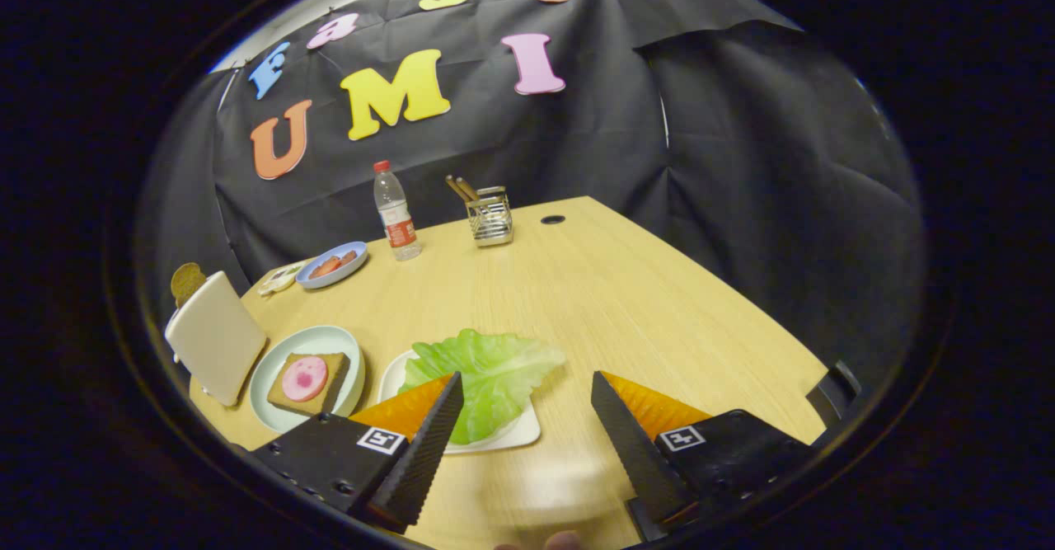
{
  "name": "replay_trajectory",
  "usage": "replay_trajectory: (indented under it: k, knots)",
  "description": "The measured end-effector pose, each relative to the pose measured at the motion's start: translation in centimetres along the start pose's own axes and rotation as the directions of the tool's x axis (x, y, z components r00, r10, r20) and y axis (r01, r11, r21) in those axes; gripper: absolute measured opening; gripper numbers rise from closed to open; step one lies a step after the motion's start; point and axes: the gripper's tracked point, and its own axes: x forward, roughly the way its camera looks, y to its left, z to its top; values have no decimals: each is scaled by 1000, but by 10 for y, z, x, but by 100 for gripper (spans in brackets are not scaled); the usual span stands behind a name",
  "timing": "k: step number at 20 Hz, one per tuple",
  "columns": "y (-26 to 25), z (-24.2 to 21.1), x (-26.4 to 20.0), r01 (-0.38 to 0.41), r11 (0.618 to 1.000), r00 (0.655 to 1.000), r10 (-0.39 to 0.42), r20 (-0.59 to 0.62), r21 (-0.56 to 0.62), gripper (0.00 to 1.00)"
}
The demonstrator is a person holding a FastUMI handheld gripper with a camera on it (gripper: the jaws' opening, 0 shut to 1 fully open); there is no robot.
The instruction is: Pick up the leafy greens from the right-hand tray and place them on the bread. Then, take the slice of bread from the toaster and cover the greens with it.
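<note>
On the pale wooden surface [626, 303], just ahead of the spread fingers [527, 406], a crinkled light-green lettuce leaf [486, 373] lies across a small square white tray [515, 433]. One finger tip overlaps the leaf's near edge in the picture, though whether it touches the leaf is hard to tell; the other finger stands well apart at 3 o'clock of the tray, over bare wood, with nothing pinched between them.

Just beside the tray, at its 9 o'clock, a round pale-green plate [276, 373] carries a square brown bread slice [330, 369] topped with a round pink slice of ham [305, 378]. At 9 o'clock of that plate stands a cream-coloured toaster [216, 337], tilted in the fisheye view, with a second brown bread slice [186, 281] poking up from its top.

Beyond these, toward 12 o'clock, a shallow blue dish [325, 278] holds a few reddish pieces. Near it stand a clear plastic water bottle with a red cap [396, 212] and a wire-mesh metal holder [489, 216] with wooden sticks rising from it. A small dark round hole [553, 219] sits in the surface near the holder.
</note>
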Motion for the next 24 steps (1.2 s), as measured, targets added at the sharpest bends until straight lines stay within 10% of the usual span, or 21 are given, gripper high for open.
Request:
replay_trajectory:
  k: [18,24]
  knots:
    - [22,5,63,-49,966,994,72,-84,253,84]
    - [15,12,67,-27,967,997,44,-61,254,22]
